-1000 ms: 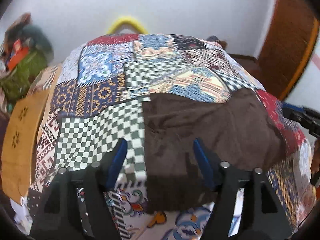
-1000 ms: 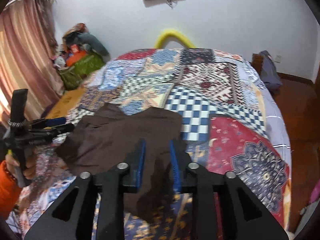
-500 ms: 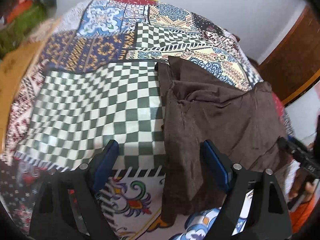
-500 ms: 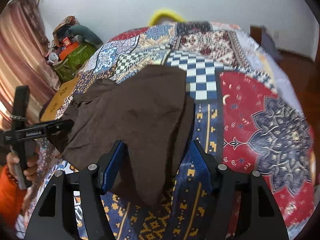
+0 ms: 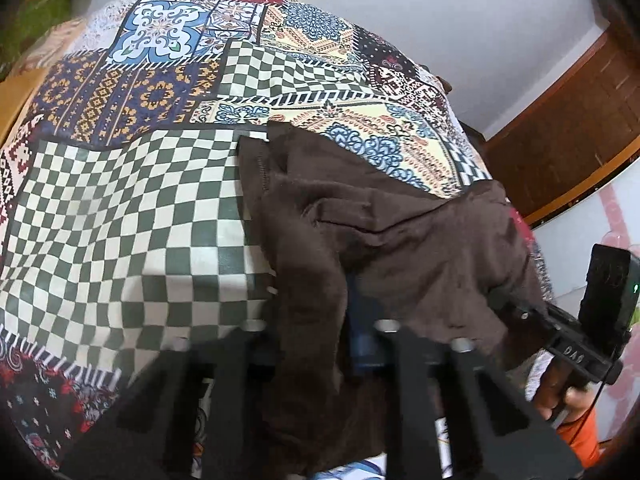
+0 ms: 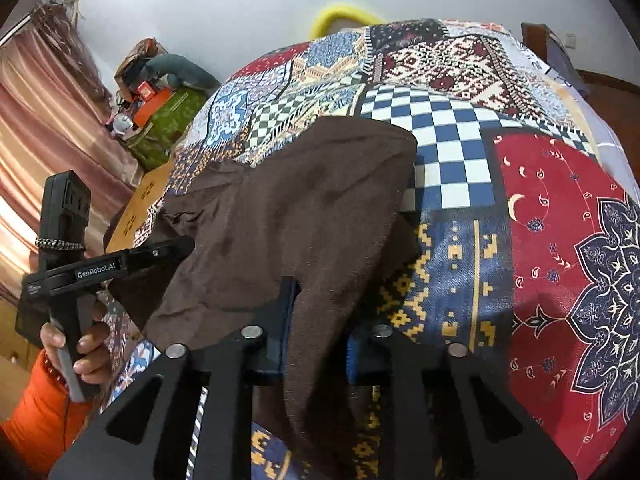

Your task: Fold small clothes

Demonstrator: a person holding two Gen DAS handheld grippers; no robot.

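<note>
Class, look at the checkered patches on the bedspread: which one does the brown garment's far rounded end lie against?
The blue-and-white checkered patch, touching the brown garment in the right wrist view. The other checkered patches are green-and-white.

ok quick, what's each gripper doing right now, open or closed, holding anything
Left gripper: closed on the near edge of the brown garment.
Right gripper: closed on the same brown garment's other near corner.

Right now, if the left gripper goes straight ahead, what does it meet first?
The brown cloth: the left gripper is already shut on its near edge, so it would push into the cloth, then probably the quilt beyond.
</note>
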